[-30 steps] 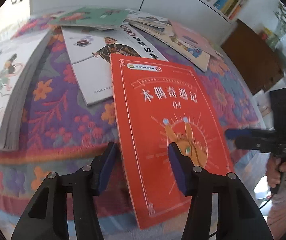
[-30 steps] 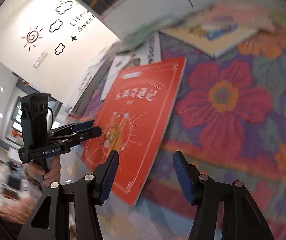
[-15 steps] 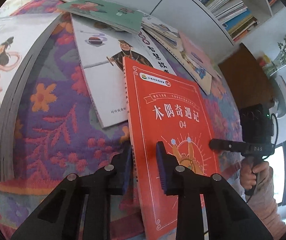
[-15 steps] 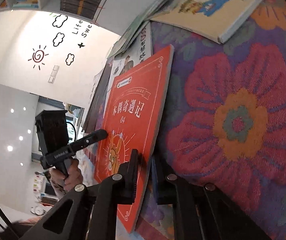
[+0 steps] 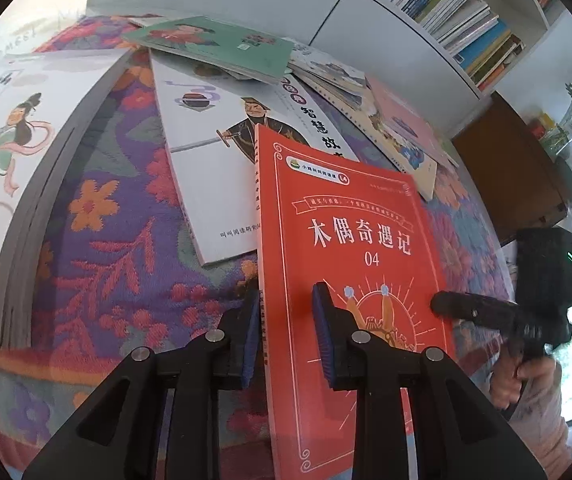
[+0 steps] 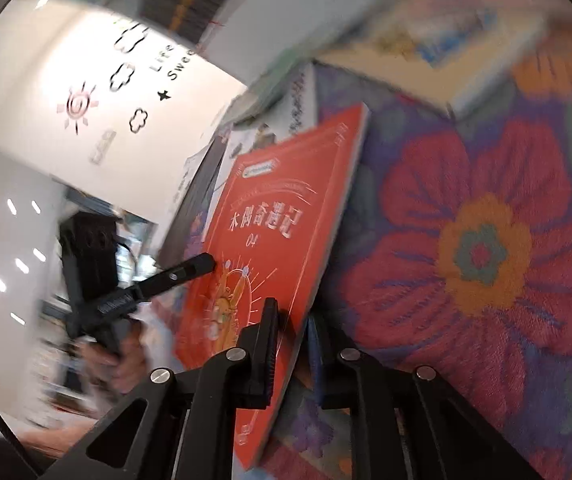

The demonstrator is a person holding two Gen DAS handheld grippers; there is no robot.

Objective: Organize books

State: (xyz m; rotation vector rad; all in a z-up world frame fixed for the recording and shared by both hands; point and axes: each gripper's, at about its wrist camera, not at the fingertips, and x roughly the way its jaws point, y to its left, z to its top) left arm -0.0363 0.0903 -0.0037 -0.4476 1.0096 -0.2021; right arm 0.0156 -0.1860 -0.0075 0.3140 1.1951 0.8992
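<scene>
Black-armed with blue pads, the left gripper [image 5: 286,334] is clamped on the spine edge of the red paperback [image 5: 350,248], while the right gripper [image 6: 292,344] pinches the opposite long edge, its jaws having just eased slightly apart yet pads pressing the cover. Held between both, the red paperback tilts above the floral tablecloth [image 5: 98,264], its far corner overlapping a white picture book [image 5: 206,168]. Beyond lie a green book [image 5: 214,46] and, behind them, a bookshelf [image 5: 458,12].

Left gripper [image 5: 286,336] clamped on red book [image 5: 350,240] spine edge; right gripper [image 5: 442,304] at opposite edge
</scene>
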